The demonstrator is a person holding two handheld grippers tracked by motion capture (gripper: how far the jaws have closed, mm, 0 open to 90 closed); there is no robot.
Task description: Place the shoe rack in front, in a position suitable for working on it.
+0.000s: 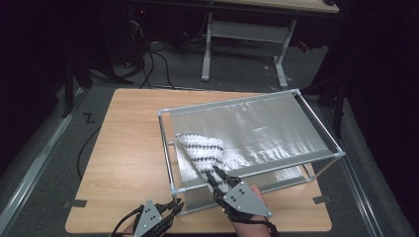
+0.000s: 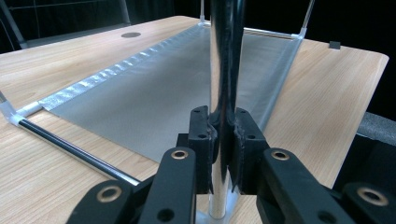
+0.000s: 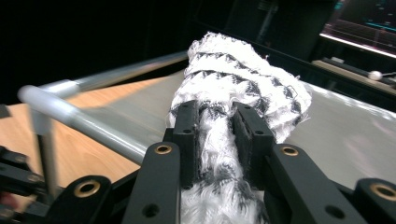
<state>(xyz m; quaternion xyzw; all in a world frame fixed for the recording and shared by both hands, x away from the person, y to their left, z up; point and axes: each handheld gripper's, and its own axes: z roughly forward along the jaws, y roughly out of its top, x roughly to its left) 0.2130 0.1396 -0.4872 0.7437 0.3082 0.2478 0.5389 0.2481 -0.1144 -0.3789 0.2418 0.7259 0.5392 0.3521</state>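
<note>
left gripper (image 1: 174,206): we've got it at the near edge of the table (image 1: 128,148), jaws clamped tight on an upright pole (image 2: 227,70) of the rack. In the left gripper view the shiny tube runs straight up between the two pads, and both pads press on it.

right gripper (image 1: 215,177): it's over the near rail of the rack, pinching the towel. In the right gripper view the cloth is bunched between the pads (image 3: 187,140), squeezed on both sides, so we'd call that a firm grip with a narrow gap left by the fabric.

towel (image 1: 202,152): white with dark stripes, lying crumpled on the upper silver sheet near its front left corner. Its near end runs down into the right gripper's jaws, and the rest sits on the sheet.

rack (image 1: 316,123): a metal tube frame with white corner joints, standing on the right half of the table. We see a silver sheet stretched across the top and a second one down low.

count, grippers: two, one per hand, both closed on something.

count, towels: one.

count, racks: one, with two silver sheets.

count, tables: one wooden table under the work, plus another desk (image 1: 276,5) farther back in the dark.
</note>
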